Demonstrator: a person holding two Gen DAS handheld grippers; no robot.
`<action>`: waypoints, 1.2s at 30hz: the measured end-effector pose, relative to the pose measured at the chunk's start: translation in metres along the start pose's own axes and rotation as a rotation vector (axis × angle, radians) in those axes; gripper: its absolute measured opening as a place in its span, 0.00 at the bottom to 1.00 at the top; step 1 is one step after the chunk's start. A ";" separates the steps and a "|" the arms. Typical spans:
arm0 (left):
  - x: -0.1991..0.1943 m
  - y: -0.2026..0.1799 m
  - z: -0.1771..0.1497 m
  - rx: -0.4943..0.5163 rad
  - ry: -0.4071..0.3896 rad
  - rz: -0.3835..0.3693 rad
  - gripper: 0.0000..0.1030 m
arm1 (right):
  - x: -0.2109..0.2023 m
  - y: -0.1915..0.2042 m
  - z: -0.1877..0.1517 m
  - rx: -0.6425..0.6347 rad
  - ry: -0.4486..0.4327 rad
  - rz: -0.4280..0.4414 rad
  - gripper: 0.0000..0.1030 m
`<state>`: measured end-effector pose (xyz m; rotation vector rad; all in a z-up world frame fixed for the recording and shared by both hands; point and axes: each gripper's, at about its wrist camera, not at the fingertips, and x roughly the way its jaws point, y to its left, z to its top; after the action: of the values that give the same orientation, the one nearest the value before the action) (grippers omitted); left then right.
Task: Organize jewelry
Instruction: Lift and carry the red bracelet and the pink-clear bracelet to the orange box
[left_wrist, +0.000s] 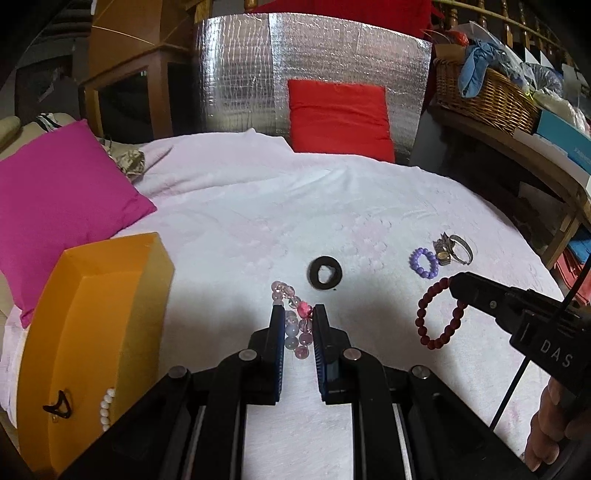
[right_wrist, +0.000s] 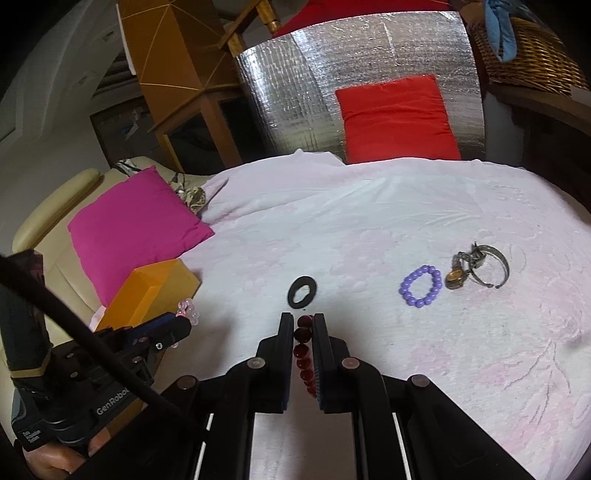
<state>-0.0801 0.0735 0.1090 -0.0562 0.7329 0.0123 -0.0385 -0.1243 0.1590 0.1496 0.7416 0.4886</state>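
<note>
I have both tools loaded. My left hand-held gripper (left_wrist: 298, 325) is pinching the pale pink bead bracelet (left_wrist: 293, 321), its clear and rosy beads bunched between the pads at the lower centre of the left wrist view. My right hand-held gripper (right_wrist: 303, 332) is pressed together on the dark red bead bracelet (right_wrist: 303, 354); in the left wrist view that loop hangs from the gripper tip at the right of the frame, and I judge it to be clear of the bed (left_wrist: 229, 206).

The orange box (left_wrist: 96, 325) sits at the lower left of the left wrist view. Inside it I can make out a string of white pearls (left_wrist: 106, 408) and a small dark piece (left_wrist: 59, 406) that I cannot identify, so I judge that some sorting is already done.

Still lying on the pale bedcover are the black ring (right_wrist: 302, 291) near the centre of the right wrist view, the purple bead bracelet (right_wrist: 421, 290) to its right, and just beside that, perhaps touching it, a tangle of a watch (right_wrist: 456, 277) and a silver bangle (right_wrist: 487, 264) at the right of the frame.

By my reckoning I am about midway: two pieces in the box, two in my grip and not yet put away, four or so left to collect. The box lies nearer my left gripper, so the pink bracelet looks the easier drop.
</note>
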 end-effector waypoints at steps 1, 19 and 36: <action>-0.002 0.002 0.000 -0.003 -0.005 0.006 0.14 | 0.000 0.002 0.000 -0.004 -0.001 0.001 0.11; -0.032 0.043 -0.004 -0.049 -0.064 0.077 0.14 | 0.015 0.052 -0.005 -0.052 -0.001 0.061 0.11; -0.063 0.085 -0.007 -0.126 -0.127 0.118 0.14 | 0.023 0.096 -0.008 -0.095 -0.001 0.140 0.11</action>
<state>-0.1344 0.1584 0.1421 -0.1310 0.6071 0.1729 -0.0653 -0.0298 0.1675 0.1135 0.7087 0.6555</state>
